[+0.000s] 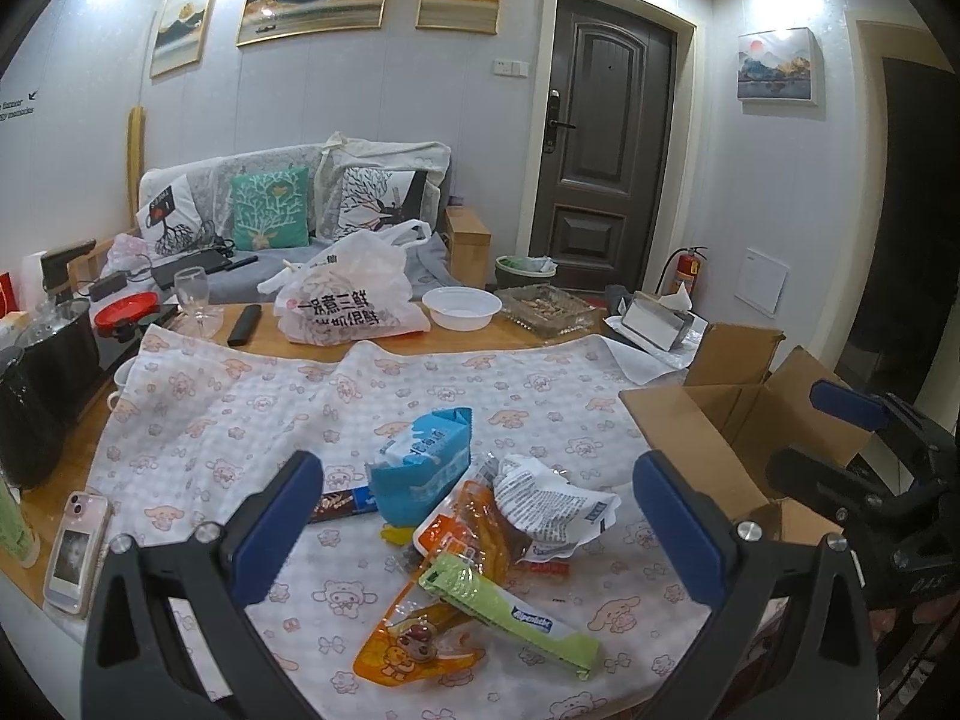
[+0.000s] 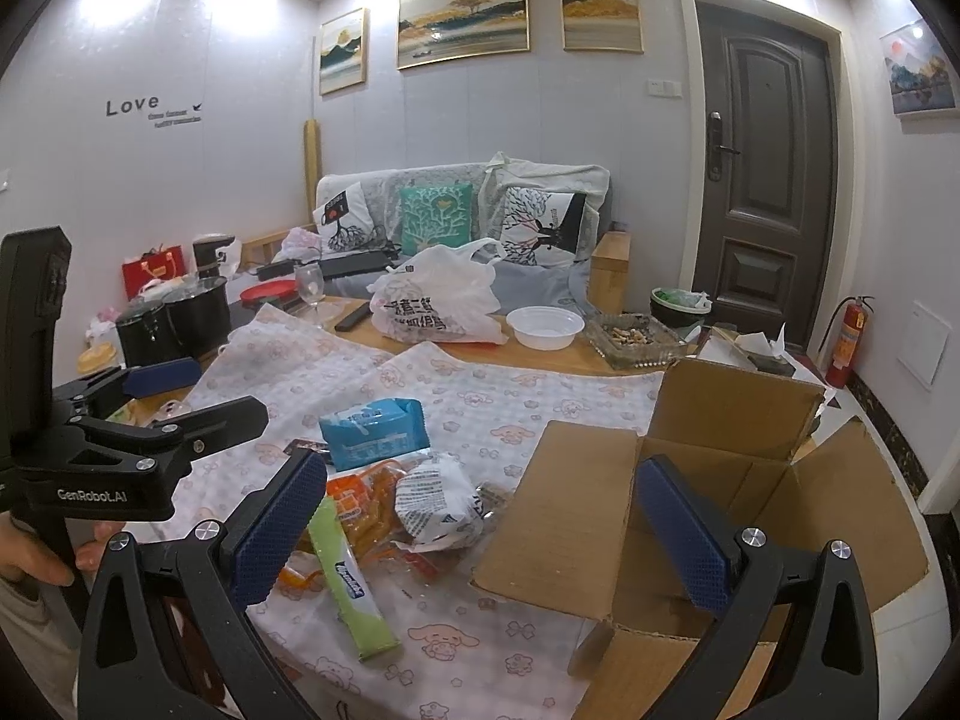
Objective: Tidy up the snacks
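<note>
Both grippers, left gripper [image 1: 477, 516] and right gripper [image 2: 480, 516], hang with jaws wide and empty; snack pile [image 1: 480, 504] lies nearer the left, cardboard box [image 2: 750, 480] rightward.

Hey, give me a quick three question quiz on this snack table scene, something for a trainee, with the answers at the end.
1. True or false: the left tool is holding a snack.
2. The green stick pack lies: A) inside the cardboard box, B) on the cloth by the snack pile, C) in the white bowl.
3. Fill in: the blue packet sits on the ____ side of the box.

Key: 1 false, both tools open and empty. 2 B. 3 left.
</note>
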`<state>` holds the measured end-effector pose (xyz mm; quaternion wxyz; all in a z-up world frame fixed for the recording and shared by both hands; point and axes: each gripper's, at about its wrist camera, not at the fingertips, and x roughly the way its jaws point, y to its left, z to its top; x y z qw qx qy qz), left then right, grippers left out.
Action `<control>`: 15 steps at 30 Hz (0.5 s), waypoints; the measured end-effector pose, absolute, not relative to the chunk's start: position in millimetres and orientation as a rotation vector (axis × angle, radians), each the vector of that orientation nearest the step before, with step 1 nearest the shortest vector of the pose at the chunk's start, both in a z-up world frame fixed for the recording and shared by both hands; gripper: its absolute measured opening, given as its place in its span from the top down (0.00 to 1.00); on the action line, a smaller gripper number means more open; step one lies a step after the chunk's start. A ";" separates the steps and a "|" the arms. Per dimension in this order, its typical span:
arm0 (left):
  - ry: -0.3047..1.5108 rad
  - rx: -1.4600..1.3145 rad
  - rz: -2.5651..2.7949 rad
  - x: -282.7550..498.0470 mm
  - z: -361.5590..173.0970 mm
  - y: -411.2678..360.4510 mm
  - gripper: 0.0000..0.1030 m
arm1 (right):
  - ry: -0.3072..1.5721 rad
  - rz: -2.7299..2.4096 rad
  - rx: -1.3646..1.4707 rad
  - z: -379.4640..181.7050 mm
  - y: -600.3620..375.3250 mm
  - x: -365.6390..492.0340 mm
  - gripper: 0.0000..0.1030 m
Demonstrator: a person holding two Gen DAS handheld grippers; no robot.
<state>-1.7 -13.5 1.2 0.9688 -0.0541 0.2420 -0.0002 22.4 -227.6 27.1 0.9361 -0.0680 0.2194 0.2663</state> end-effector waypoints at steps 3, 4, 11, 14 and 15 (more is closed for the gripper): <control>0.484 -0.114 -0.009 -1.3 2.0 -13.4 0.01 | 0.443 0.546 -0.147 26.3 -226.0 21.0 0.00; 0.483 -0.115 -0.011 -1.2 1.6 -14.0 0.01 | 0.444 0.547 -0.148 26.2 -225.2 20.6 0.00; 0.475 -0.090 -0.035 0.5 5.5 -3.8 0.01 | 0.437 0.519 -0.158 27.6 -216.0 19.3 0.00; 0.473 -0.069 -0.033 3.6 9.4 5.9 0.01 | 0.450 0.539 -0.162 29.4 -202.6 22.9 0.00; 0.476 -0.064 -0.042 5.1 10.5 10.4 0.01 | 0.456 0.533 -0.165 29.4 -198.2 23.7 0.00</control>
